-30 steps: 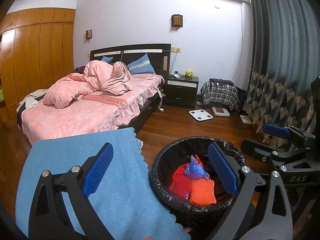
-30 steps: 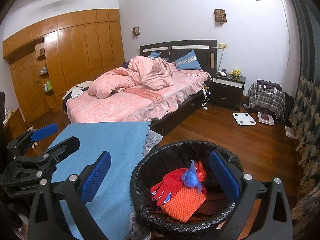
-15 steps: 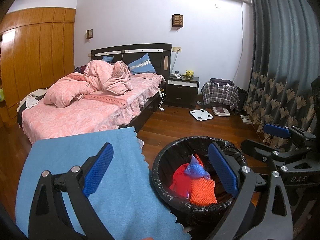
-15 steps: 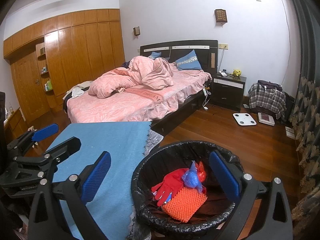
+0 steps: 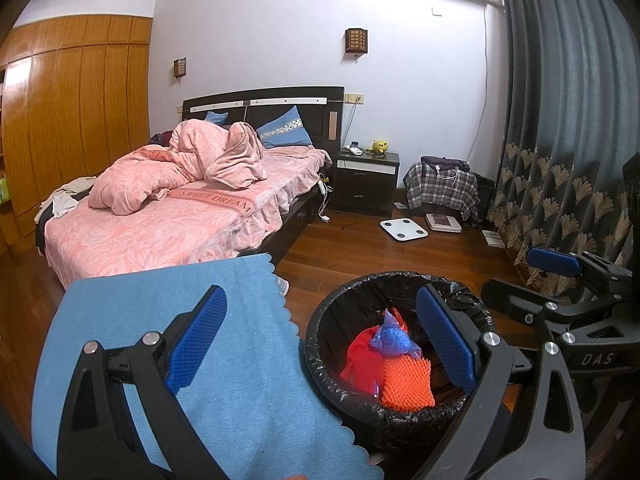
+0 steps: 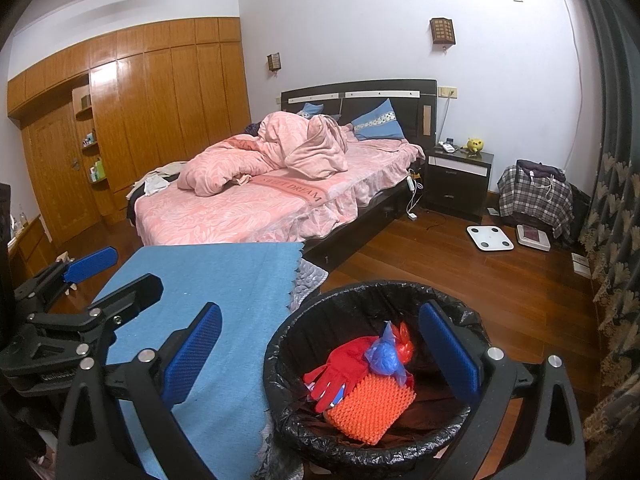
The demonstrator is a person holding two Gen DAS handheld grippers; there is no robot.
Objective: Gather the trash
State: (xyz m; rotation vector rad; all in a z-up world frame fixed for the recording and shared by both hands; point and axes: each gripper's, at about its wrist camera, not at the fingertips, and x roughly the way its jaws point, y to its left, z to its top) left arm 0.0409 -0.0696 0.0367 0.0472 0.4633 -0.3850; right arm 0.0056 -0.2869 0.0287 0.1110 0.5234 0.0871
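A round bin with a black liner (image 5: 332, 320) (image 6: 304, 312) stands on the floor beside a table under a blue cloth (image 5: 132, 308) (image 6: 216, 276). Inside lie a red glove (image 6: 340, 368), an orange bumpy pad (image 6: 368, 408) (image 5: 404, 384) and a knotted blue bag (image 6: 384, 356) (image 5: 392, 336). My left gripper (image 5: 320, 344) is open and empty, hovering above the cloth edge and the bin. My right gripper (image 6: 320, 360) is open and empty over the bin. Each gripper also shows at the edge of the other's view.
A bed with pink bedding (image 5: 160, 220) (image 6: 260, 200) lies behind the table. A dark nightstand (image 5: 366, 180), a plaid-covered object (image 5: 440, 188), and two floor scales (image 5: 404, 229) sit by the far wall. Dark curtains (image 5: 560, 120) hang on the right; a wooden wardrobe (image 6: 120, 132) is left.
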